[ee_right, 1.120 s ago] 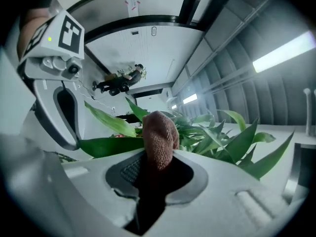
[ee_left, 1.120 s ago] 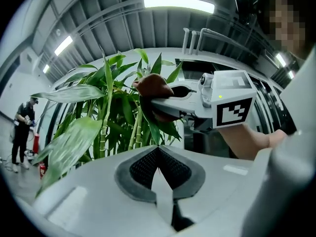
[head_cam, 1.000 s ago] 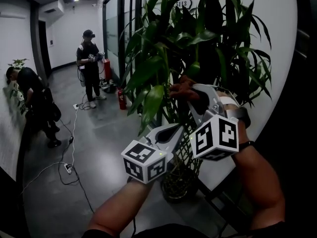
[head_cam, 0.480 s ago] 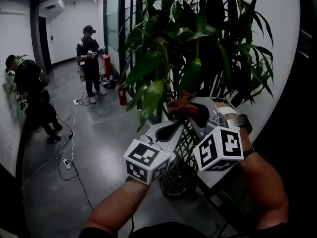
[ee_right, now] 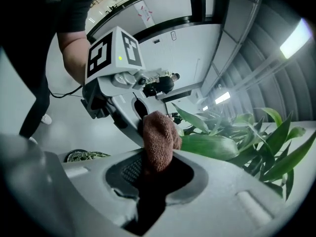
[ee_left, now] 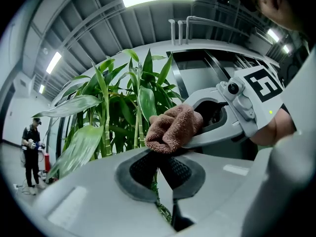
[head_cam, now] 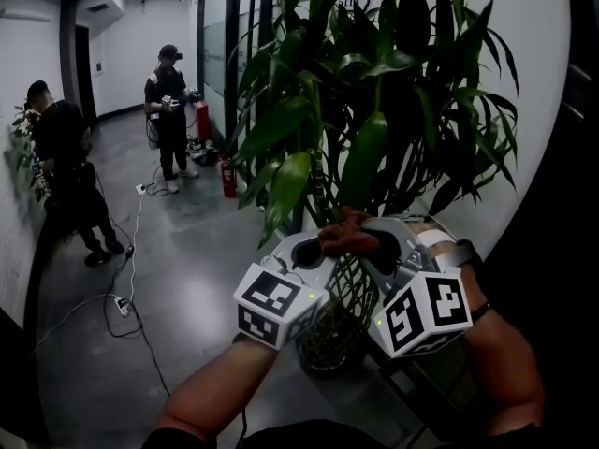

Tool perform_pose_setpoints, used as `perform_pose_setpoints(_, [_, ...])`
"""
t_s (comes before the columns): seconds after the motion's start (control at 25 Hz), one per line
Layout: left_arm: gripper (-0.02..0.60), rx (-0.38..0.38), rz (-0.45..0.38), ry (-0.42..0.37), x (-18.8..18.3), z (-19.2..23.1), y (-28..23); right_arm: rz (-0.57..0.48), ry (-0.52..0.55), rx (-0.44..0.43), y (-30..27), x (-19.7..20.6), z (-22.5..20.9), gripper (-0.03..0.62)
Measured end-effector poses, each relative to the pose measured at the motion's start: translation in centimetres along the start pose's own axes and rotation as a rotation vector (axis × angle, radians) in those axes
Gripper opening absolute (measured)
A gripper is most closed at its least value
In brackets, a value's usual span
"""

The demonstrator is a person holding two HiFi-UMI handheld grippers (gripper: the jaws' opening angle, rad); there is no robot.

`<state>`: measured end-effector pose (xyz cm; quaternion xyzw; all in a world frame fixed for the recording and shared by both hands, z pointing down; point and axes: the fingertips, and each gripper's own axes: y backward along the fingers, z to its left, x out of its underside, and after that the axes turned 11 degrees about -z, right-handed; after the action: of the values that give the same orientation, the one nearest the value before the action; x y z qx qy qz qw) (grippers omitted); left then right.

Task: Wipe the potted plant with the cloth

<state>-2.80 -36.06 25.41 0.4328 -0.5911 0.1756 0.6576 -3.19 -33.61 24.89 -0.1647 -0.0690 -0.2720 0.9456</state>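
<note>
The potted plant [head_cam: 374,73] is tall, with long green leaves, and stands in a wire basket pot [head_cam: 332,340] by the white wall. One leaf [head_cam: 363,162] hangs down to the brown cloth [head_cam: 351,239]. My right gripper [head_cam: 356,243] is shut on that cloth [ee_right: 158,139], which presses against the leaf [ee_right: 210,146]. My left gripper [head_cam: 318,248] sits just left of the cloth, and its jaws [ee_left: 158,169] are shut on a thin green leaf tip [ee_left: 161,210]. The two grippers almost touch.
Two people stand in the corridor at the left: one [head_cam: 170,110] far back, one [head_cam: 65,157] bent toward a small plant. A red fire extinguisher [head_cam: 227,178] and cables [head_cam: 126,311] lie on the grey floor. Glass doors are behind the plant.
My right gripper has slid down the hanging leaf with the cloth, baring more of the leaf above it. The left gripper has stayed in place. The person at the left has straightened up.
</note>
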Motion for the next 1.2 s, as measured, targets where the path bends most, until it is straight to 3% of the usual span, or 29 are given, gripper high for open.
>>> perform_pose_setpoints(0.12, [0.020,0.004,-0.007,0.045,-0.4,-0.1,0.1,-0.015,-0.005,0.015,0.6,-0.7,-0.6,0.066])
perform_pose_setpoints(0.36, [0.020,0.004,-0.003,0.075,0.0,0.3,0.1,-0.027,-0.007,0.332,2.4,-1.6,-10.3,0.066])
perform_pose_setpoints(0.48, [0.020,0.007,-0.004,0.061,-0.1,0.2,0.2,0.012,-0.019,0.404,2.1,-0.6,-13.9,0.066])
perform_pose_setpoints(0.8, [0.020,0.007,-0.018,0.072,-0.8,0.3,0.2,0.080,-0.064,0.432,1.1,2.1,-17.8,0.066])
perform_pose_setpoints(1.2, [0.020,0.007,0.000,0.089,-0.3,-0.1,0.2,0.100,0.000,0.313,-1.0,2.1,-13.2,0.066])
